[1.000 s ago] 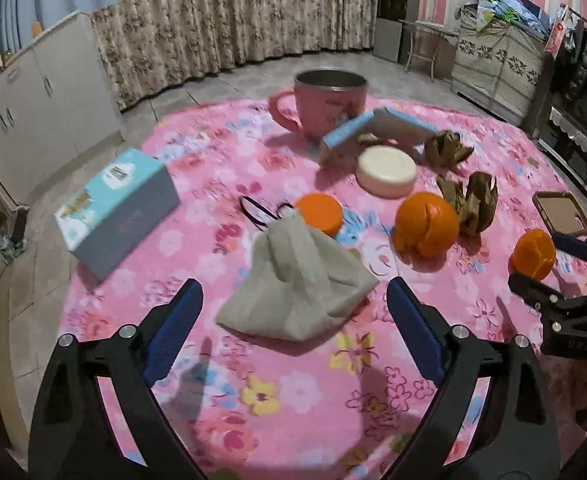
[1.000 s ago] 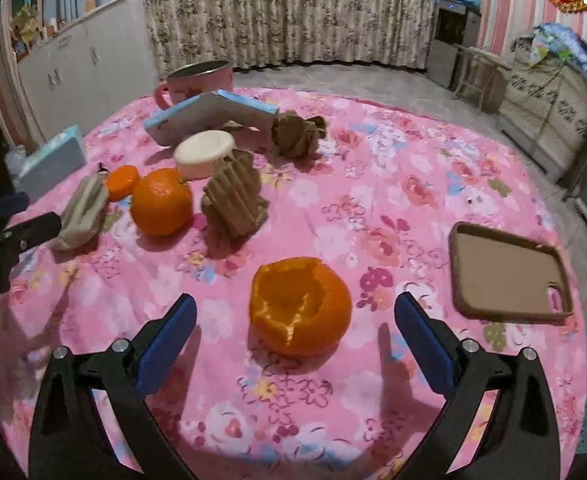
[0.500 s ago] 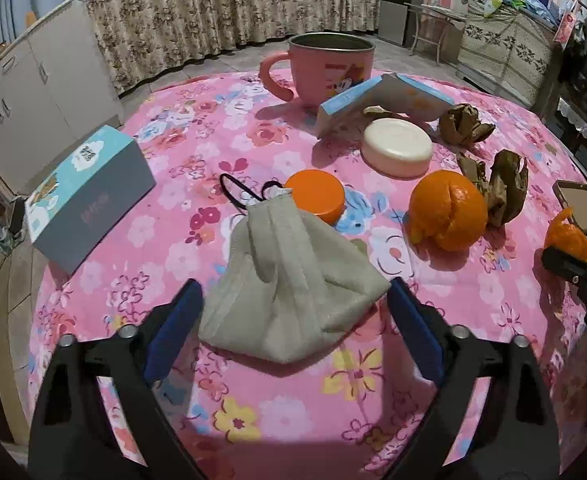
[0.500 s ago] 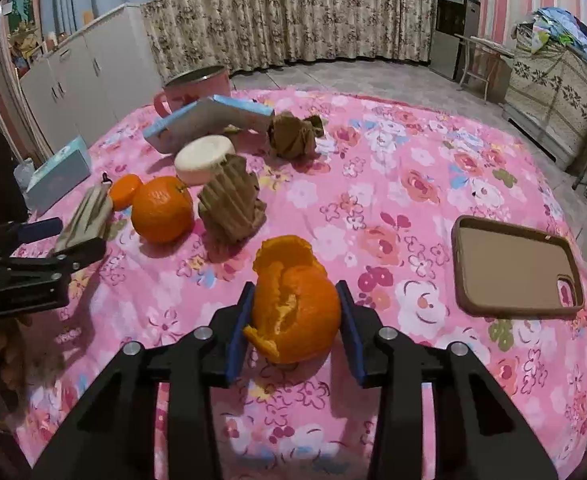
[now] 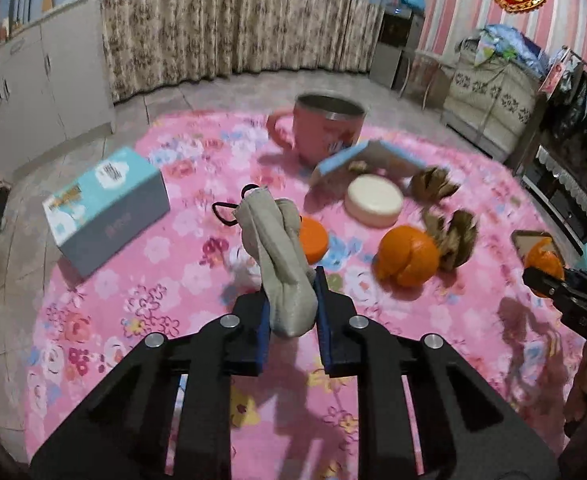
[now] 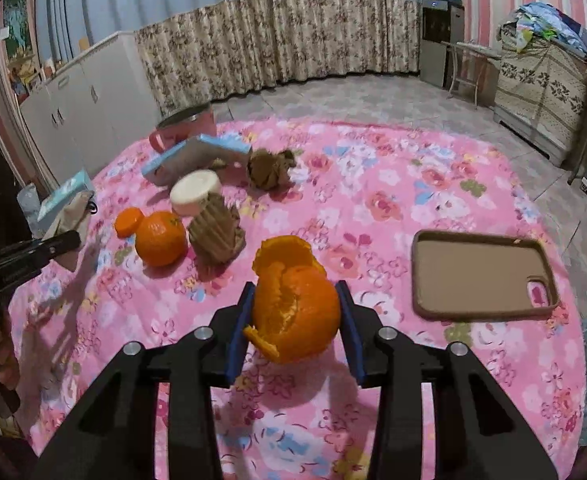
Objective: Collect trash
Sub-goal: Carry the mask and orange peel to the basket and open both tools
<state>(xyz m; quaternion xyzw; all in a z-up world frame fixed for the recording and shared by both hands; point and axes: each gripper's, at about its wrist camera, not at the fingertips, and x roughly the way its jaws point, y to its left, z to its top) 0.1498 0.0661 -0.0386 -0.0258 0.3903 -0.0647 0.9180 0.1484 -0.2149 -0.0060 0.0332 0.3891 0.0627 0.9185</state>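
- While a pink floral cloth (image 5: 181, 280) covered the bench, a grey face mask (image 5: 281, 264) was pinched by the just-closed left claw (image 5: 291, 312).
- An orange peel (image 6: 297, 312) was clamped in the right claw (image 6: 295, 320); curtains (image 6: 277, 40) lined the room.

A pink floral cloth (image 6: 413, 184) covers the table. The crumpled fabric face mask (image 5: 281, 256) is grey with black loops, the torn peel (image 6: 293, 308) orange. The rectangular tissue box (image 5: 105, 204) is light blue and the round metal-rimmed mug (image 5: 325, 128) pink.

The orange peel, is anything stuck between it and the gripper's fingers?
No. The right gripper has its blue pads pressed straight against both sides of the orange peel, with nothing between them. The left gripper has just closed on the grey face mask in the same way.
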